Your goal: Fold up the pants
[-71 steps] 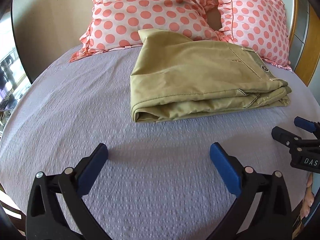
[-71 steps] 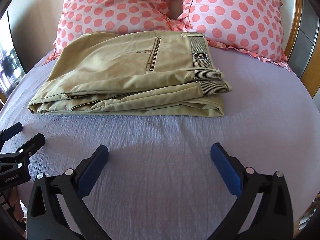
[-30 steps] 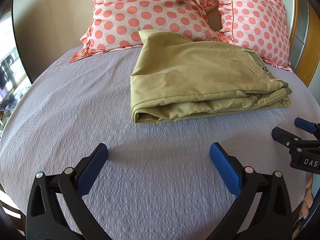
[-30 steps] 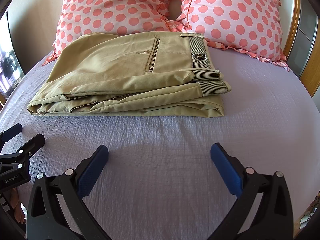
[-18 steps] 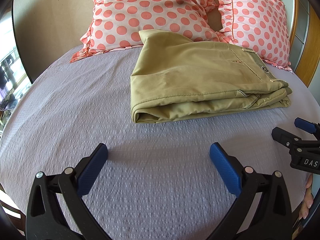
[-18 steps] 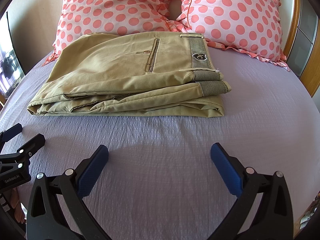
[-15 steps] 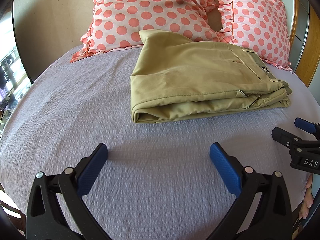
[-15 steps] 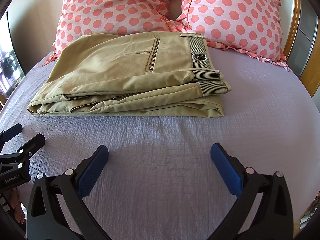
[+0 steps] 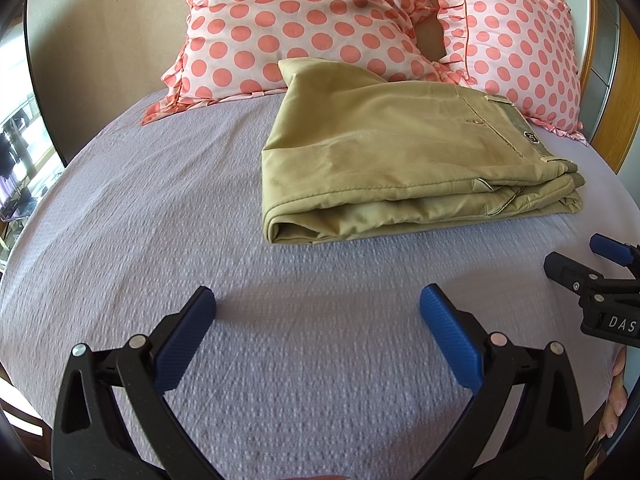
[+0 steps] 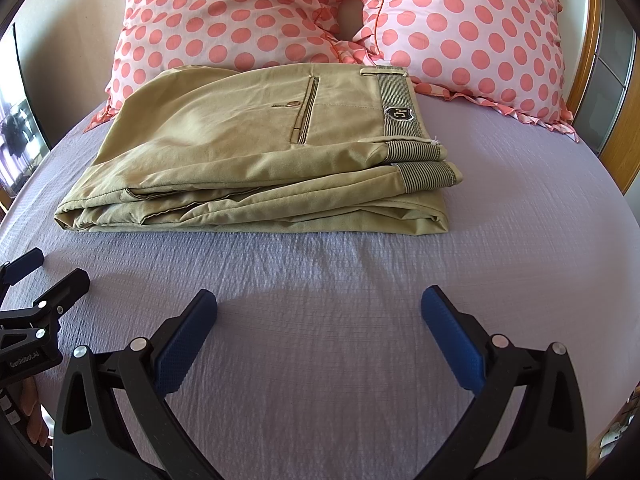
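While the folded pants [image 10: 256, 160] lie on the bed [image 10: 360, 300] against the pillows [image 10: 460, 32], both spread grippers, left [image 9: 316, 334] and right [image 10: 320, 336], hang empty; the right one reads "DAS".

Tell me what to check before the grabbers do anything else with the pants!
1. Pants folded into a stack: ok.
2. Pants lying on the bed cover, not hanging off: ok.
3. Left gripper open and holding nothing: ok.
4. Right gripper open and holding nothing: ok.
5. Both grippers clear of the pants: ok.
6. Layers underneath smooth: cannot tell.
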Action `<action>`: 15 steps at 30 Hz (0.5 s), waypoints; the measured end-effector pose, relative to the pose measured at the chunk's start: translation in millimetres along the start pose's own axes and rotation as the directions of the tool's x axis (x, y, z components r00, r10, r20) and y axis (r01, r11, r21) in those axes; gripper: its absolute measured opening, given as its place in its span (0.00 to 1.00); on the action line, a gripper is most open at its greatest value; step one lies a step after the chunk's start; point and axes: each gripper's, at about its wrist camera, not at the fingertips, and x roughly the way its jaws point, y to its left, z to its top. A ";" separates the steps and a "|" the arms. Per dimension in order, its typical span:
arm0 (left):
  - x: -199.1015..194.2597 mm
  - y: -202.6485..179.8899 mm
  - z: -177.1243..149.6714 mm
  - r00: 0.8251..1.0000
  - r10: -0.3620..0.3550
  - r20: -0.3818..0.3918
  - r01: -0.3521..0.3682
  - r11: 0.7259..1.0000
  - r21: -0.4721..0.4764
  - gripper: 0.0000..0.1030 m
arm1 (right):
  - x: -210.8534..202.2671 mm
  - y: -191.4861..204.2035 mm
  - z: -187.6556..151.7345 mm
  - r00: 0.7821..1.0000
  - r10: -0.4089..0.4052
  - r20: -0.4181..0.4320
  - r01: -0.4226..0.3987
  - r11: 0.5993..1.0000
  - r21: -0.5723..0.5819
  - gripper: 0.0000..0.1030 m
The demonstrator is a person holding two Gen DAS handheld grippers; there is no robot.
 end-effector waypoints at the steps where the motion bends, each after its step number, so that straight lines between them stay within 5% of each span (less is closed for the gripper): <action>1: 0.3 0.4 0.8 1.000 -0.001 -0.004 0.001 1.000 -0.001 0.98 | 0.0 0.0 0.0 1.000 0.000 0.000 0.000 1.000 0.000 0.99; 15: 1.2 -0.6 1.3 1.000 0.006 -0.026 -0.006 1.000 -0.015 0.98 | -0.1 0.0 0.1 1.000 0.000 0.000 0.000 1.000 0.000 0.99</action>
